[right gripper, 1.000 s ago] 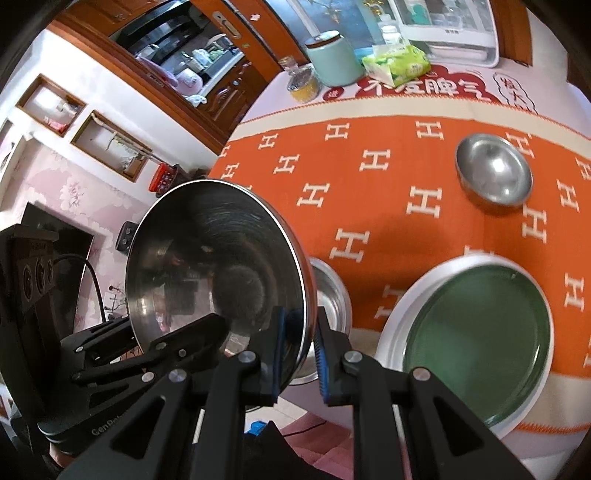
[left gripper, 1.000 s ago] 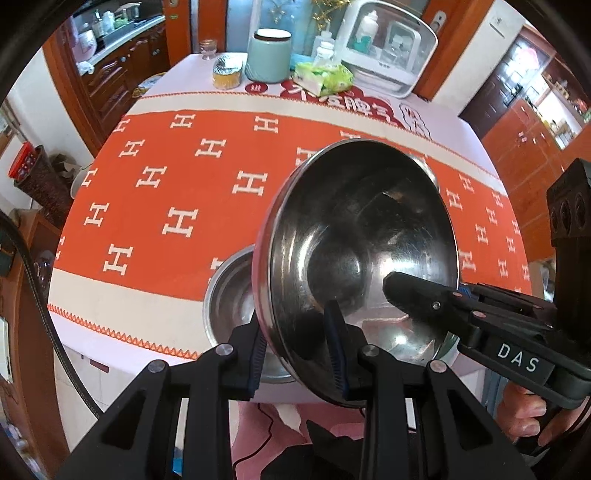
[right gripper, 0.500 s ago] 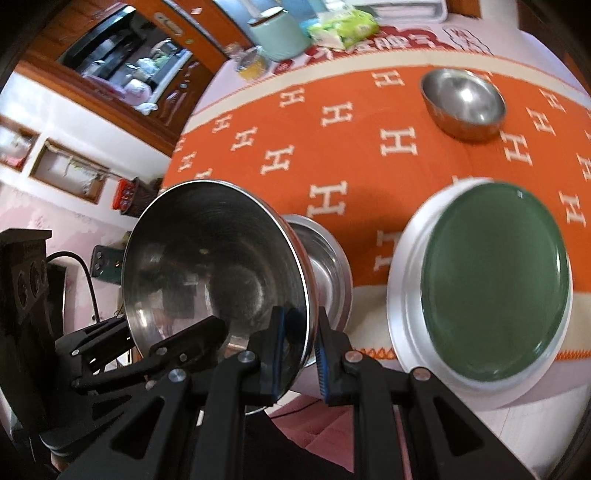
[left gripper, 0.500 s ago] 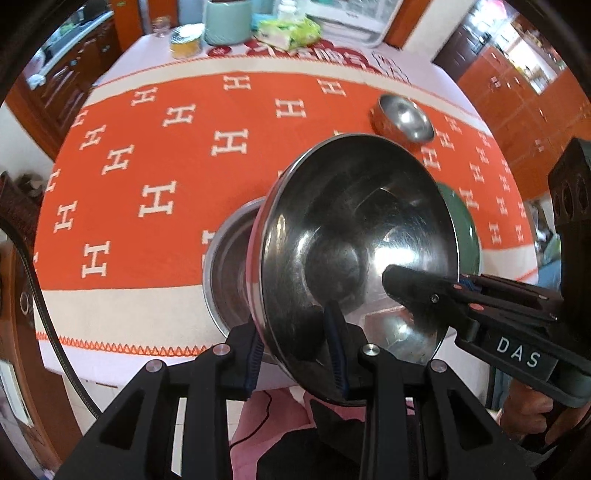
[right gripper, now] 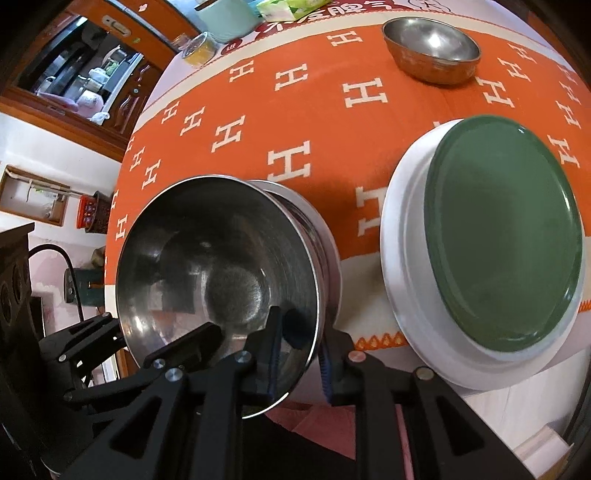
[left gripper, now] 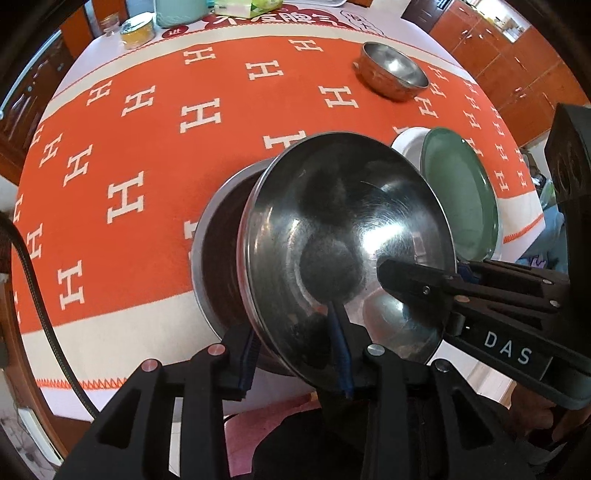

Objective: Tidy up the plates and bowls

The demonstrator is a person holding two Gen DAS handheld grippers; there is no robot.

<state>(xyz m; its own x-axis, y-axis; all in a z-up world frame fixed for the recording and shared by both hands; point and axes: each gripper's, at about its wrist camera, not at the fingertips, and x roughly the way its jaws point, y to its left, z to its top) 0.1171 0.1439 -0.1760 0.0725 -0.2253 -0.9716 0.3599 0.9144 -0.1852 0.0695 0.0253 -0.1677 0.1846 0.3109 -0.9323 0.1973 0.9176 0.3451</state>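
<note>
Both grippers grip the rim of one steel bowl (left gripper: 343, 236), tilted, which sits partly inside a second steel bowl (left gripper: 218, 251) on the orange cloth near the table's front edge. My left gripper (left gripper: 295, 354) is shut on its near rim. My right gripper (right gripper: 299, 354) is shut on the rim's other side; the held bowl (right gripper: 218, 273) and the lower bowl (right gripper: 321, 236) show there too. A green plate (right gripper: 502, 236) lies on a white plate (right gripper: 402, 229) to the right. A third steel bowl (right gripper: 432, 44) stands farther back.
The table (left gripper: 129, 158) wears an orange cloth with white H marks. At its far edge stand a mint canister (right gripper: 225, 22), a small jar (left gripper: 138, 31) and a green packet (left gripper: 251, 5). Wooden cabinets line both sides of the room.
The held bowl has come down and forward, from above the lower bowl to partly inside it. Both grippers moved with it and kept their grip.
</note>
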